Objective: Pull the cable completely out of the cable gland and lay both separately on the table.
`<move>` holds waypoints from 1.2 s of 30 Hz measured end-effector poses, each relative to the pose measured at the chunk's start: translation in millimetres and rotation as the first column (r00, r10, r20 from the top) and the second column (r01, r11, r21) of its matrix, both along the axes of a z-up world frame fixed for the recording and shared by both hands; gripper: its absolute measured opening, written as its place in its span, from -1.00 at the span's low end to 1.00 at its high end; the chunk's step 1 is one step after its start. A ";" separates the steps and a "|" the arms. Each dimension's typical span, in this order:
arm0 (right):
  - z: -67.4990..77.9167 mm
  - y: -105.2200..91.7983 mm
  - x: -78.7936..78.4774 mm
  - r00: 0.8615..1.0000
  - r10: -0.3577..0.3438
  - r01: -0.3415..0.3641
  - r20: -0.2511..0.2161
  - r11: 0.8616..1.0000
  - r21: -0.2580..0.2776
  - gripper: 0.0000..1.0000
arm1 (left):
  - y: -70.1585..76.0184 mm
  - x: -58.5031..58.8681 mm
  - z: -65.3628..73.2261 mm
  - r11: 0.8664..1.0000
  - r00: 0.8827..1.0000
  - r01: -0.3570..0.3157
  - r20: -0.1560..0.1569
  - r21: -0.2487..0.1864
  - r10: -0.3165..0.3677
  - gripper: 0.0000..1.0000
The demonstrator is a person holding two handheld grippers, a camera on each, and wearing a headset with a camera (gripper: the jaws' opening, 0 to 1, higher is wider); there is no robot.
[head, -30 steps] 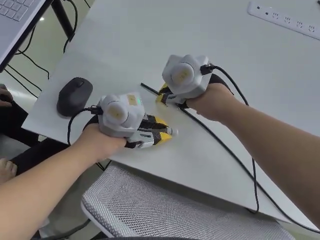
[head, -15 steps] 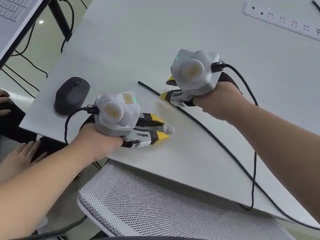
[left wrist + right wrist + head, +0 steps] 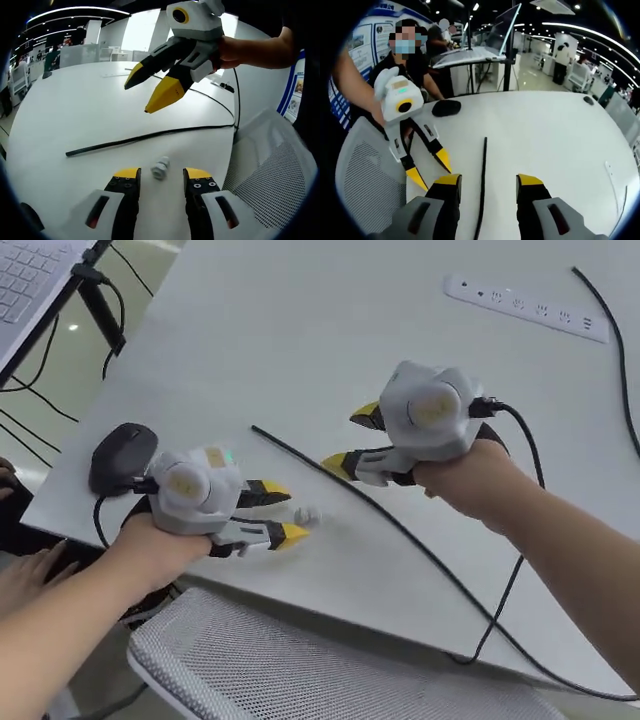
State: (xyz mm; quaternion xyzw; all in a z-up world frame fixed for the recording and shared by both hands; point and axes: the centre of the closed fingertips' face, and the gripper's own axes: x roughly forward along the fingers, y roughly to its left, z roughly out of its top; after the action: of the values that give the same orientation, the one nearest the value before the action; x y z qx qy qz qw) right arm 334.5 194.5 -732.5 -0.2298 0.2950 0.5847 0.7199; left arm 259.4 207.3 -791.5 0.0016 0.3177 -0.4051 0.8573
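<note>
A dark computer mouse (image 3: 122,455) sits near the left edge of the white surface (image 3: 300,340), well to the left of the small white gland (image 3: 306,515).

Just left of the gland, the left hand-held gripper (image 3: 290,510) is low over the surface with its yellow-tipped jaws spread apart, holding nothing. In the left gripper view, the gland (image 3: 160,167) lies on the surface between and slightly ahead of the tips of this hand-held gripper (image 3: 161,174); neither jaw seems to touch it.

The black cable (image 3: 300,453) lies flat on the surface just beyond the gland and apart from it. One free end is up and to the left of the gland, and the rest runs down to the right toward the near edge. In the left gripper view the cable (image 3: 150,135) crosses behind the gland with a clear gap between them.

To the right of the gland and above the cable, the right hand-held gripper (image 3: 345,440) is held off the surface, jaws wide open and empty. Its own view shows the cable (image 3: 483,185) running between its tips (image 3: 487,181) without touching them, with the left hand-held gripper (image 3: 434,175) beside it and the mouse (image 3: 446,107) farther off.

A white power strip (image 3: 525,310) lies far beyond the gland, to the right.
</note>
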 end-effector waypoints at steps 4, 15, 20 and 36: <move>12.6 -16.5 -7.8 1.000 -0.021 0.021 -0.016 0.999 0.028 -0.14 | -0.4 -2.2 12.2 0.999 1.000 -0.031 -0.001 -0.024 0.031 -0.25; 52.7 -72.4 -30.9 0.994 -0.105 0.108 -0.026 0.985 0.134 0.02 | 0.3 -17.2 37.6 0.998 0.998 -0.056 -0.004 -0.016 0.056 -0.06; 64.8 -103.8 -41.9 0.986 -0.162 0.165 -0.035 0.969 0.182 0.12 | -3.9 -23.8 53.7 0.997 0.997 -0.074 0.004 -0.027 0.074 0.03; 61.7 -172.8 -91.9 0.958 -0.274 0.288 -0.089 0.914 0.285 0.47 | -15.7 -37.5 98.1 0.988 0.987 -0.139 0.070 -0.069 0.143 0.30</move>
State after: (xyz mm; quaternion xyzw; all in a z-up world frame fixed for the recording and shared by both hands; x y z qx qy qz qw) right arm 242.6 21.6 -670.8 -0.0612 0.2513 0.5178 0.8155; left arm 222.0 191.6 -693.4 -0.0335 0.2717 -0.3530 0.8947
